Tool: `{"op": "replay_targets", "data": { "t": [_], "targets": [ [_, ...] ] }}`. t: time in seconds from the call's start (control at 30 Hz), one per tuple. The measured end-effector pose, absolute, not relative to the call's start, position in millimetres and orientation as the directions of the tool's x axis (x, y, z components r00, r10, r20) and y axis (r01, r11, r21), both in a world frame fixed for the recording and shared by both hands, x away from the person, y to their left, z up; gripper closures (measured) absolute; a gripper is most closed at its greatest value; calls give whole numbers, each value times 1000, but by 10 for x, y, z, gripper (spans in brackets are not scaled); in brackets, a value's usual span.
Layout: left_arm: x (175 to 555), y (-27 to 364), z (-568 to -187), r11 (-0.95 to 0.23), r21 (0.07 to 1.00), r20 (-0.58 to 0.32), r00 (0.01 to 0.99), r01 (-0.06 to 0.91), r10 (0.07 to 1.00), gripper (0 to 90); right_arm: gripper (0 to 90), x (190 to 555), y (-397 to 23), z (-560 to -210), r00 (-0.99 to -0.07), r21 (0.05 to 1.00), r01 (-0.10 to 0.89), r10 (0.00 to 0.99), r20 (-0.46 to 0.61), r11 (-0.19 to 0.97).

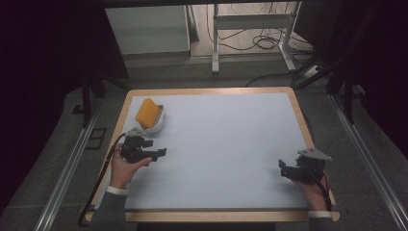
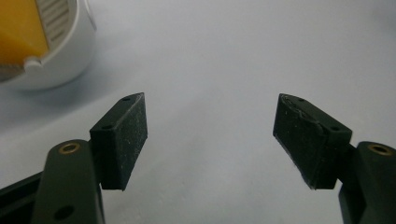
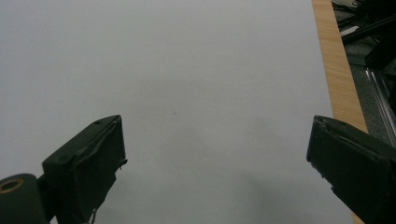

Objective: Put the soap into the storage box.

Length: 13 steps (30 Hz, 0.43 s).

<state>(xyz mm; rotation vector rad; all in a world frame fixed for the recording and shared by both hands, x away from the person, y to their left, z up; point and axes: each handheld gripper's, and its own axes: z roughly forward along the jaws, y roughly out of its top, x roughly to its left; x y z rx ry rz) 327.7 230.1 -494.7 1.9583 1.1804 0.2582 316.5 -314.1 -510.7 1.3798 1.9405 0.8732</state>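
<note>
Left gripper (image 1: 156, 155) near the surface's (image 1: 226, 144) left edge, jaws apart, beside the white bowl (image 1: 153, 122); right gripper (image 1: 285, 169) likewise empty.

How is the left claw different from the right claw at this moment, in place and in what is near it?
The left claw sits at the table's left side, close to the white bowl holding a yellow sponge; the right claw sits at the near right, beside the wooden table edge, with bare grey surface ahead. In their own views, the left claw's jaws stand somewhat narrower apart than the right's. Both are open, hold nothing, and point toward the table's middle.
</note>
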Motion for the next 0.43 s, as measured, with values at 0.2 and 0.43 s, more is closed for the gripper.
{"op": "replay_targets", "data": {
  "t": [0.2, 0.43],
  "targets": [
    [3204, 2327, -5097, -226, 726, -229, 538, 650, 811, 264, 44, 3158, -3169, -5081, -279, 796, 556, 956, -94, 240],
    [3191, 2338, -5132, -215, 725, -231, 525, 654, 819, 272, 44, 3142, -3134, -5067, -301, 802, 542, 949, -92, 250]
  ]
}}
